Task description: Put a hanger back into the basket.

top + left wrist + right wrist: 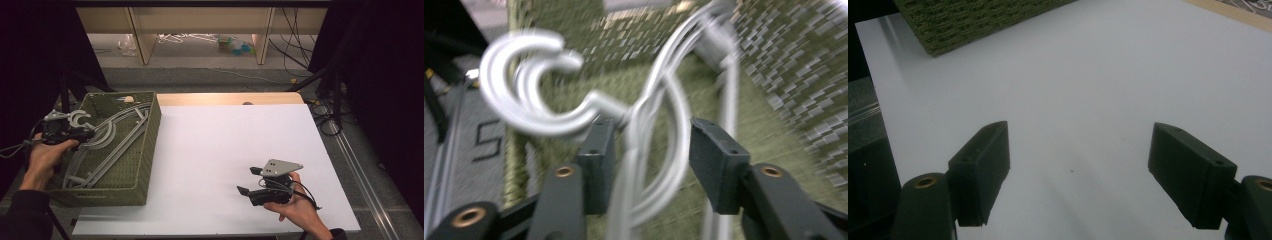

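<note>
Grey hangers [107,140] lie lengthwise in basket [145,150], hooks toward left gripper [649,145]; both grippers' fingers apart.

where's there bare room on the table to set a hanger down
The white table top is bare between the green basket and the right tool, and across its far half up to the wooden edge. It is crowded inside the basket, where grey hangers lie tangled around the left tool.
</note>
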Demonstrator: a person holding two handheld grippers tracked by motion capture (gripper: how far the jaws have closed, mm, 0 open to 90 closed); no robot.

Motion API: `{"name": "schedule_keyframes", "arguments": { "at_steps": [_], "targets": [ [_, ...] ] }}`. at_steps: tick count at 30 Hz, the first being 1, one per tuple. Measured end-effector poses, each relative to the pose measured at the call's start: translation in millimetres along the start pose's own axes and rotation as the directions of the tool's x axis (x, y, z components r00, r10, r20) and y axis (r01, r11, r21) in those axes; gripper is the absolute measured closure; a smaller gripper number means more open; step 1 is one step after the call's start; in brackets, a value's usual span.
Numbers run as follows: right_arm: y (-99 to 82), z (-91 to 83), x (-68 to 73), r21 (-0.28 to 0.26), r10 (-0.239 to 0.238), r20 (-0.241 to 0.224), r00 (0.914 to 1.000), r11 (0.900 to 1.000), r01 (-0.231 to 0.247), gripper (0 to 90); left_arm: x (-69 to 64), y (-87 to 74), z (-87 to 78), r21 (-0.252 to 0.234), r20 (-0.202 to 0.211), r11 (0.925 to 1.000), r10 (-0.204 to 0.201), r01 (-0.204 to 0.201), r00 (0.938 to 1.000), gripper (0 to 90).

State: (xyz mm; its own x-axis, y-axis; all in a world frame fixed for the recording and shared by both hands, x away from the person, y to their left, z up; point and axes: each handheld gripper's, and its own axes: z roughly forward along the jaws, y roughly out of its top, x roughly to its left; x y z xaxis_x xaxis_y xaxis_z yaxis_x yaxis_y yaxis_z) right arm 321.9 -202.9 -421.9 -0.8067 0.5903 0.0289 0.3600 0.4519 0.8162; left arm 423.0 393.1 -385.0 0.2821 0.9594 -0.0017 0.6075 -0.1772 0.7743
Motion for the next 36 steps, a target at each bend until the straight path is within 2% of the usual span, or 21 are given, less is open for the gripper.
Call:
{"name": "schedule_keyframes", "arguments": {
  "at_steps": [1,2,4,8,12,16,18,20,21,25,28,30,33,34,36],
  "targets": [
    [-0.2,0.4,-0.3,-0.003,0.003,-0.002,1.0000,1.0000,-0.003,25.7,-5.9,1.3,-2.7,-0.043,0.005,0.9988,-0.023,0.023,0.9997,48.5],
    [-0.4,0.8,-0.6,-0.003,0.006,-0.002,1.0000,1.0000,-0.006,25.7,-11.3,2.6,-7.1,-0.066,0.013,0.9973,-0.031,0.032,0.9994,45.0],
    [-0.6,0.9,-1.8,-0.003,0.009,-0.008,0.9999,1.0000,-0.009,25.6,-20.8,5.1,-16.7,-0.105,0.032,0.9943,-0.013,0.016,0.9994,41.2],
    [-2.1,1.5,-3.8,-0.010,0.015,-0.006,0.9999,0.9998,-0.015,25.3,-42.5,7.0,-37.4,-0.152,0.055,0.9882,0.029,-0.020,0.9981,37.5],
    [-2.5,0.1,-5.1,-0.019,0.027,-0.005,0.9996,0.9995,-0.027,24.0,-71.8,3.7,-55.0,-0.209,0.104,0.9773,0.058,-0.035,0.9929,33.4],
    [-2.0,-0.9,-6.2,-0.036,0.039,0.002,0.9992,0.9986,-0.039,23.2,-102.4,-1.9,-61.4,-0.238,0.169,0.9707,0.079,-0.037,0.9825,29.6],
    [-1.7,-1.3,-6.4,-0.042,0.042,0.004,0.9991,0.9983,-0.041,22.3,-115.3,-4.1,-62.1,-0.251,0.208,0.9675,0.086,-0.031,0.9743,27.9],
    [-1.5,-1.8,-6.2,-0.046,0.047,0.008,0.9989,0.9978,-0.047,21.1,-127.4,-5.8,-61.6,-0.252,0.224,0.9669,0.099,-0.041,0.9694,26.2],
    [-1.4,-2.1,-6.2,-0.052,0.045,0.011,0.9989,0.9976,-0.045,21.1,-134.2,-6.5,-61.2,-0.255,0.238,0.9657,0.109,-0.047,0.9651,25.2],
    [0.3,-3.5,-5.8,-0.072,0.050,0.022,0.9985,0.9962,-0.048,20.3,-153.7,-9.6,-60.1,-0.282,0.278,0.9579,0.136,-0.055,0.9509,24.0],
    [0.7,-3.6,-5.7,-0.076,0.051,0.018,0.9985,0.9959,-0.050,20.3,-167.6,-11.6,-58.7,-0.278,0.300,0.9584,0.150,-0.064,0.9422,22.7],
    [0.5,-3.6,-5.4,-0.078,0.052,0.026,0.9983,0.9957,-0.050,20.3,-177.3,-14.0,-57.7,-0.293,0.313,0.9539,0.158,-0.063,0.9364,22.4],
    [-0.6,-5.3,-4.3,-0.079,0.067,0.021,0.9975,0.9947,-0.065,20.3,-192.3,-19.3,-57.2,-0.312,0.352,0.9474,0.183,-0.069,0.9180,21.9],
    [-1.1,-6.3,-4.2,-0.090,0.070,0.027,0.9972,0.9937,-0.067,20.2,-198.1,-22.1,-57.4,-0.319,0.358,0.9461,0.176,-0.057,0.9169,21.6],
    [-2.4,-10.0,-3.8,-0.105,0.082,0.026,0.9963,0.9914,-0.079,19.7,-209.0,-28.2,-58.7,-0.327,0.375,0.9433,0.183,-0.054,0.9087,21.3]
  ]
}}
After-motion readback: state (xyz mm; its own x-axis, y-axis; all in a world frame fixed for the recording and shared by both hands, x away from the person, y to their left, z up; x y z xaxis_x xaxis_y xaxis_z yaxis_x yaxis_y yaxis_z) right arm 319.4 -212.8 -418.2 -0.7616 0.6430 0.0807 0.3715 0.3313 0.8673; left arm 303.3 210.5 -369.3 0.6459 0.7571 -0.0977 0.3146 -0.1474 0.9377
